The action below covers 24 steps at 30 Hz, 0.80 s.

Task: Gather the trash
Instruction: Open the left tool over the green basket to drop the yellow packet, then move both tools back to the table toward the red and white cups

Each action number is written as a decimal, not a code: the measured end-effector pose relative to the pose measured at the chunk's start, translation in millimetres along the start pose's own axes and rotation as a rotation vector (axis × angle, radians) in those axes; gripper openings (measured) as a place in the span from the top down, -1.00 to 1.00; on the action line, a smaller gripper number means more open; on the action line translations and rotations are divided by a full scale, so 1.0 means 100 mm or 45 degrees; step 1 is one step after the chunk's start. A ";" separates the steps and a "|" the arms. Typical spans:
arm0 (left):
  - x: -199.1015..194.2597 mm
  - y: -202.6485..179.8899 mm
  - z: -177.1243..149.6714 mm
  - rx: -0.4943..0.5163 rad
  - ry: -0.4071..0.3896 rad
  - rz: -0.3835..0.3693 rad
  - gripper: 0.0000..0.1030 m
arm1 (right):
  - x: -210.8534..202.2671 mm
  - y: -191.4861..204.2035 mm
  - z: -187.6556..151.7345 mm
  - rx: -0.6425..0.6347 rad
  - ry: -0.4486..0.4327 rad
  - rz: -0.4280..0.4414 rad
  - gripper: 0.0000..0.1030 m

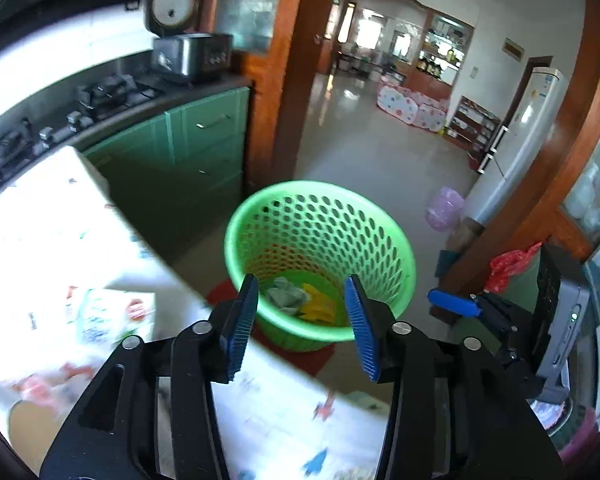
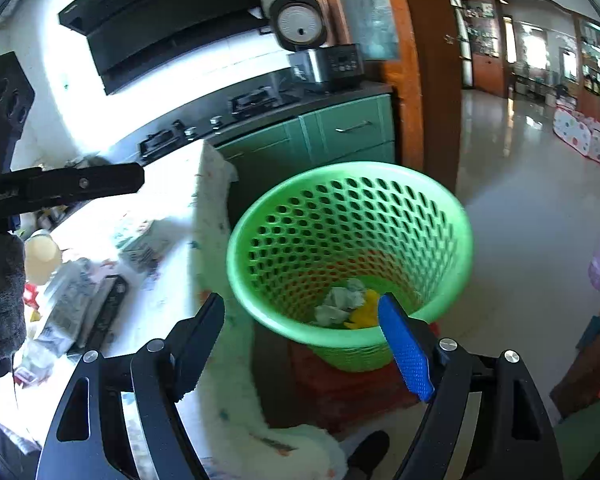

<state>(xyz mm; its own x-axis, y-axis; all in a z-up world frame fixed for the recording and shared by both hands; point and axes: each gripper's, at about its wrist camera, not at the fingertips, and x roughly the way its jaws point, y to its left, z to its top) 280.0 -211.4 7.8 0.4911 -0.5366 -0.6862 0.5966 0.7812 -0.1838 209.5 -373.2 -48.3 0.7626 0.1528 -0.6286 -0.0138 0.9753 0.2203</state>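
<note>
A green perforated basket (image 1: 340, 232) (image 2: 340, 216) stands on something red beside the table. At its bottom lie a crumpled pale paper (image 1: 286, 294) (image 2: 340, 300) and a yellow wrapper (image 1: 318, 306) (image 2: 364, 310). My left gripper (image 1: 302, 328) hovers over the basket's near rim, open, with nothing between its blue pads. My right gripper (image 2: 302, 346) is open too and holds nothing, above the table's edge and the basket's near side. Printed wrappers (image 1: 100, 316) and packets (image 2: 72, 292) lie on the white patterned tablecloth (image 1: 40, 240) (image 2: 172, 208).
Green cabinets (image 1: 204, 140) with a gas hob (image 1: 100, 96) and a rice cooker (image 1: 192, 56) run behind the table. A wooden door post (image 1: 296, 80) stands beyond the basket. A pink bag (image 1: 444, 208) sits on the shiny floor and a red bag (image 1: 512, 264) lies to the right.
</note>
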 end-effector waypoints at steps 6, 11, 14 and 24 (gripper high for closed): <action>-0.73 0.18 -0.22 -0.005 -0.103 0.087 -0.14 | -0.17 0.45 -0.09 -0.085 -0.012 0.091 -0.55; -1.27 0.44 -0.52 -0.056 -0.159 0.161 -0.19 | -0.23 0.85 -0.20 -0.142 0.002 0.182 -0.55; -1.54 0.60 -0.73 -0.105 -0.181 0.204 -0.20 | -0.24 1.11 -0.28 -0.192 0.013 0.234 -0.55; -2.13 1.16 -1.44 -0.253 -0.187 0.375 -0.25 | -0.10 1.85 -0.35 -0.332 0.055 0.359 -0.55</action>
<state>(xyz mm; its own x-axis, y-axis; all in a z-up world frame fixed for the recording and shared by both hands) 152.7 39.1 30.9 0.7178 -0.3084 -0.6242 0.2885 0.9477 -0.1365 176.5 -188.5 -27.5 0.6776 0.4217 -0.6026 -0.3870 0.9011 0.1954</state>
